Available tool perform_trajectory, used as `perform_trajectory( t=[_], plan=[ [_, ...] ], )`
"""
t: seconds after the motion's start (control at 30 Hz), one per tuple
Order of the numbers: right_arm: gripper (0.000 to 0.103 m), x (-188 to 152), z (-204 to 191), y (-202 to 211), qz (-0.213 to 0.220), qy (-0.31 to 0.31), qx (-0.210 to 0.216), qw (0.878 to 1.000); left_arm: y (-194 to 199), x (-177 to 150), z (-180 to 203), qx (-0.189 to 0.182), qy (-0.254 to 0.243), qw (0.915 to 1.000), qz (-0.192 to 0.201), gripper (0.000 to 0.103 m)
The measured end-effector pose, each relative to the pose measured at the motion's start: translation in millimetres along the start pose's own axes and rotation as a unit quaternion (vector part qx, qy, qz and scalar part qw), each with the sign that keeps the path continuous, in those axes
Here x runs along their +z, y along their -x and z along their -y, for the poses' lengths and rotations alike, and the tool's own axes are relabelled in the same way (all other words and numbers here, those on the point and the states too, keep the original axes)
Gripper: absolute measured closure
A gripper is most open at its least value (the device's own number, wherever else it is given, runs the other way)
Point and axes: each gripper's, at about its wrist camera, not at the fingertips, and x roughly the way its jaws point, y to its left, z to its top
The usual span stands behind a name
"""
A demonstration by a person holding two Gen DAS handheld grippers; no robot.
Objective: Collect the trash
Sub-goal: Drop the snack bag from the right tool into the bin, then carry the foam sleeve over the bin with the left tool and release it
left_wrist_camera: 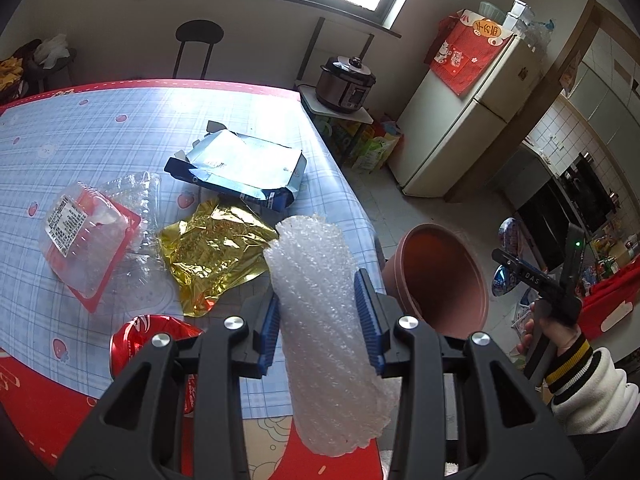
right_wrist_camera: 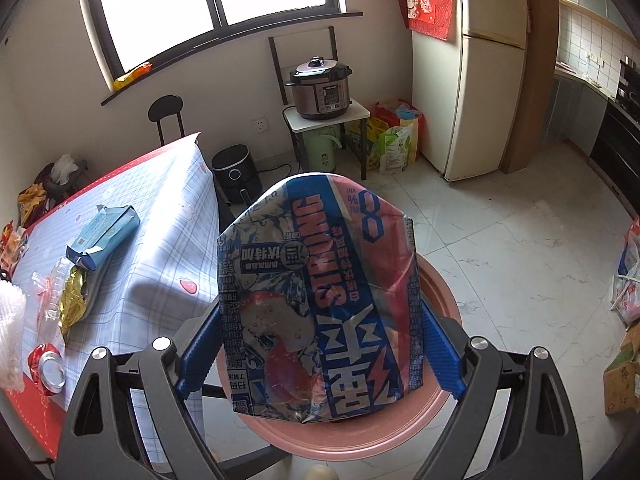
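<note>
My left gripper [left_wrist_camera: 320, 320] is shut on a roll of white bubble wrap [left_wrist_camera: 324, 320], held over the table's near right corner beside the pink bin [left_wrist_camera: 440, 280]. My right gripper [right_wrist_camera: 320, 344] is shut on a crushed blue and red drink can [right_wrist_camera: 316, 300], held directly above the pink bin [right_wrist_camera: 360, 440]. On the table lie a gold foil wrapper [left_wrist_camera: 212, 256], a clear plastic clamshell with a red label [left_wrist_camera: 96, 236], a flattened blue box [left_wrist_camera: 240, 168] and a red soda can [left_wrist_camera: 148, 340].
The table [left_wrist_camera: 100, 132] has a blue checked cloth with a red border. A black stool [left_wrist_camera: 198, 46] stands behind it. A pressure cooker [right_wrist_camera: 320, 88] sits on a small stand, a fridge [right_wrist_camera: 480, 80] to its right, bags on the tiled floor.
</note>
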Motion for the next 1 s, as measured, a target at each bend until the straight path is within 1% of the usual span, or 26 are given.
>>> perform_trajectory(
  t=[0.1,0.3,0.5,0.73,1.0],
  plan=[
    [0.005,4,0,-1,0.008,-0.001,0.0,1.0,2,0,2,0.006,-0.002,1.0,0.001,0.065],
    [0.005,7,-2,12,0.03,-0.006,0.007,1.0,7,4,8,0.008,-0.015,0.9998,0.003,0.065],
    [0.005,-4,4,41,0.05,-0.035,0.003,0.998,4,13,27,-0.008,-0.044,0.999,0.004,0.065],
    [0.005,-33,27,75,0.059,-0.068,-0.019,0.996,-20,26,76,-0.045,-0.094,0.9945,-0.007,0.065],
    [0.005,-74,78,99,0.042,-0.109,-0.063,0.991,-75,37,159,-0.095,-0.142,0.9849,-0.029,0.065]
  ],
)
